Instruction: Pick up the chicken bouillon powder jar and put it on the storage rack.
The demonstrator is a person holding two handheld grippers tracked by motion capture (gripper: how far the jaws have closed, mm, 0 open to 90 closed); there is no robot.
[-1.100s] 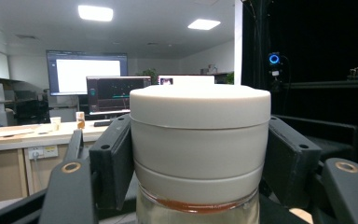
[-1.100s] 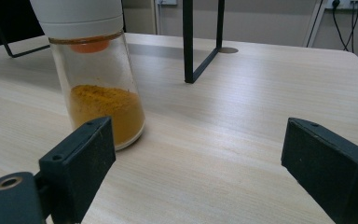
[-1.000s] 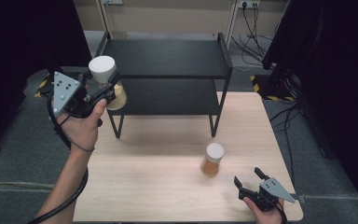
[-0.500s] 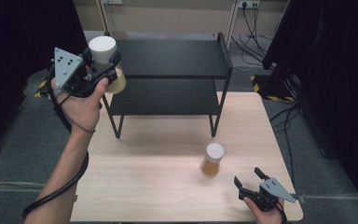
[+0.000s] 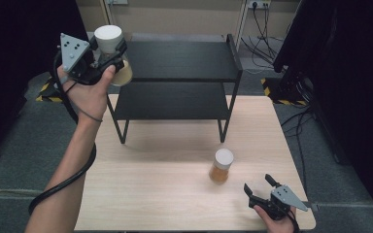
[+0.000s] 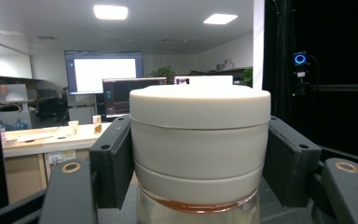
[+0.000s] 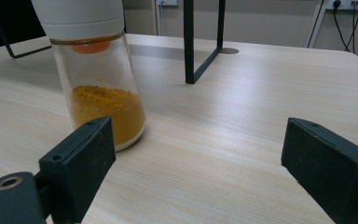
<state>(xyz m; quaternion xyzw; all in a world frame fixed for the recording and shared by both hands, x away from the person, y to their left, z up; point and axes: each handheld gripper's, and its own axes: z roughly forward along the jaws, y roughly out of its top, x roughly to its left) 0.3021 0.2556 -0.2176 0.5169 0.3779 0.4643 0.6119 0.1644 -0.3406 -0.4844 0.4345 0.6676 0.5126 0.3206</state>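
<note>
Up high, left gripper (image 5: 108, 54) clamped on a white-capped clear glass jar (image 6: 199, 140), no label readable. Lower down, right gripper (image 7: 205, 163) wide open, empty, near a white-capped glass jar of orange powder (image 7: 98, 79), unlabelled.

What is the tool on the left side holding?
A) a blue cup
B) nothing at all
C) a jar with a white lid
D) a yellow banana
C: the left tool is closed on the white lid of a jar, its two black pads pressed against the lid's sides, held up beside the black shelf.
</note>
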